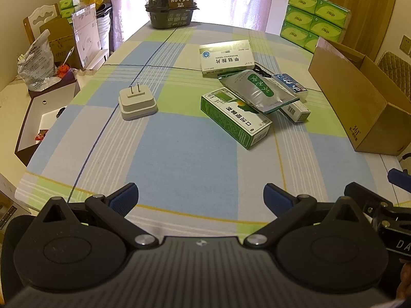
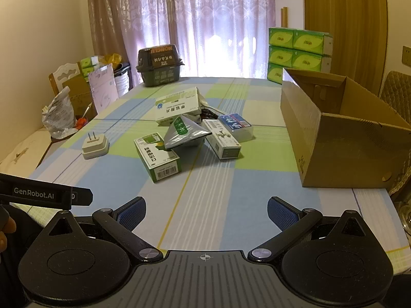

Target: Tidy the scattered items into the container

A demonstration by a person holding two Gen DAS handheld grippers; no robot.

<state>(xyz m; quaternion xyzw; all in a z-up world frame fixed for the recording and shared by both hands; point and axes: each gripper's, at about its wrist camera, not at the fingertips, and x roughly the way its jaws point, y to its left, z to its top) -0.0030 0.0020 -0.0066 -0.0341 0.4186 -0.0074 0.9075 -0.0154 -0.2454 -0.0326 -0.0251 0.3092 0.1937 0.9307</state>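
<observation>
Scattered on the checked tablecloth lie a white plug adapter (image 1: pixel 137 102) (image 2: pixel 95 145), a green-and-white medicine box (image 1: pixel 235 118) (image 2: pixel 157 156), a silver pouch (image 1: pixel 259 89) (image 2: pixel 183 134), a larger white box (image 1: pixel 227 56) (image 2: pixel 177 105), a blue-and-white pack (image 1: pixel 290 84) (image 2: pixel 235 126) and a small white box (image 1: pixel 295 109) (image 2: pixel 223 138). An open cardboard box (image 1: pixel 359 102) (image 2: pixel 341 138) stands at the right. My left gripper (image 1: pixel 200 197) is open above the near table edge, holding nothing. My right gripper (image 2: pixel 206 211) is open too, well short of the items.
A dark basket with a packaged box (image 1: pixel 169 7) (image 2: pixel 159 64) sits at the table's far end. Green tissue packs (image 1: pixel 316 18) (image 2: pixel 295 51) are stacked far right. Cartons, a plastic bag (image 1: pixel 36 61) and a chair crowd the floor at left. Curtains hang behind.
</observation>
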